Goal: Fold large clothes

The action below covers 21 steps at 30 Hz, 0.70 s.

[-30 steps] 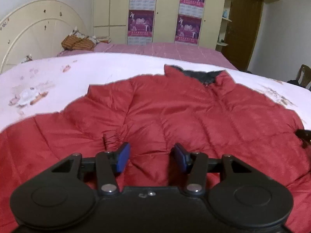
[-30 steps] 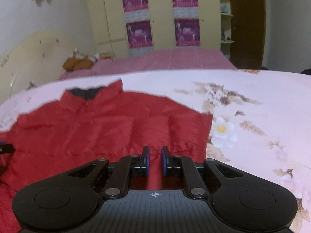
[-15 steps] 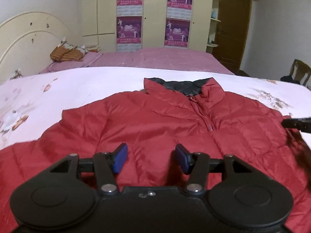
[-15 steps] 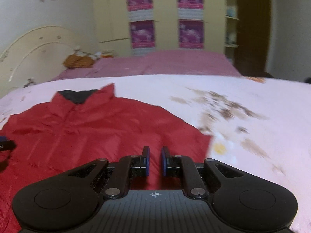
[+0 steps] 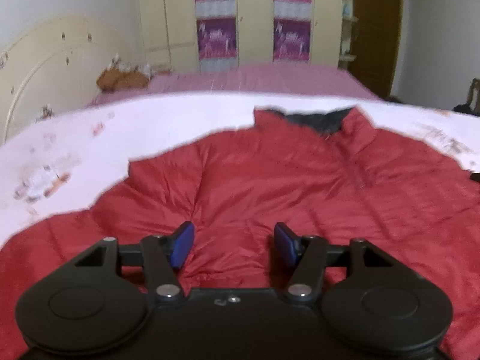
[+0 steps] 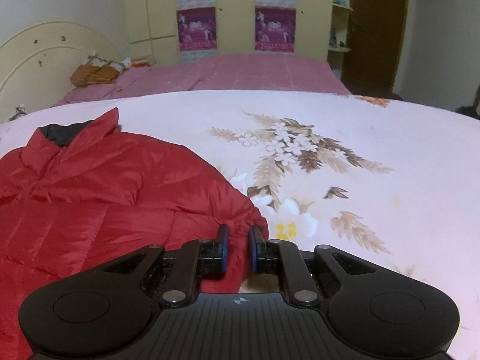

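The right gripper (image 6: 237, 247) pinched the jacket (image 6: 90, 195) edge for folding; the left gripper (image 5: 232, 246), just opening wider, held nothing.

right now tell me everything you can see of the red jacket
The jacket is a red quilted puffer with a shiny, nylon-looking shell, a stand-up collar lined dark grey, and a front zip. It lies spread front up on the floral bedspread, rumpled. The right gripper has its jaws closed on fabric at the jacket's right edge; the left gripper, its jaws just opened and empty, hovers over the left side.
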Available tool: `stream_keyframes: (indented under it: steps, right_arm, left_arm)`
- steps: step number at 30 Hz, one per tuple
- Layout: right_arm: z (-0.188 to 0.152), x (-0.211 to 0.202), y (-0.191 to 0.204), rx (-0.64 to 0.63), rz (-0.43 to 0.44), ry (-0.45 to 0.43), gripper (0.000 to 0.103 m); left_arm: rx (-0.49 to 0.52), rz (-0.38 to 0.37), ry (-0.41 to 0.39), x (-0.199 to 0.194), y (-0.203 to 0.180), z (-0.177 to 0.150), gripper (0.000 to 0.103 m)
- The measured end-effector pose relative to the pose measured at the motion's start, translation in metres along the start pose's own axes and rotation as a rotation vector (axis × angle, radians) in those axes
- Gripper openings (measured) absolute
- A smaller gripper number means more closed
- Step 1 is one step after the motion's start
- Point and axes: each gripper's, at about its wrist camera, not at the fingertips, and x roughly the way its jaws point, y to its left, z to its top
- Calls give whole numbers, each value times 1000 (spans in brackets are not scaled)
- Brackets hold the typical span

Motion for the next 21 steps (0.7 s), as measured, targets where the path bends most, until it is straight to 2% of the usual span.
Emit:
stream_keyframes:
  steps: [4,7,11,13,18,21]
  right_arm:
    - [-12,-45,8,19,37,-26,12]
    - [-30,-63,19,23,59,5,12]
    - [-57,-60,37,-16,37,71,12]
    - [-65,-59,44,-54,12,48,12]
    - [-65,-56,51,-63,-28,53,12]
    - [-60,-66,53,-73,-54,81,12]
  left_arm:
    - [-18,-48,-21,-28,-5,-15,59]
    - [-9,-58,12,-29,-11,-30,59]
    - [-2,-46,51,-16,-12,-39,62]
    - [15,-34,56,-13,-14,-38,63]
    - [17,-42,62,-13,-11,-39,64]
    - [4,-39,71,-26,-7,-34,61]
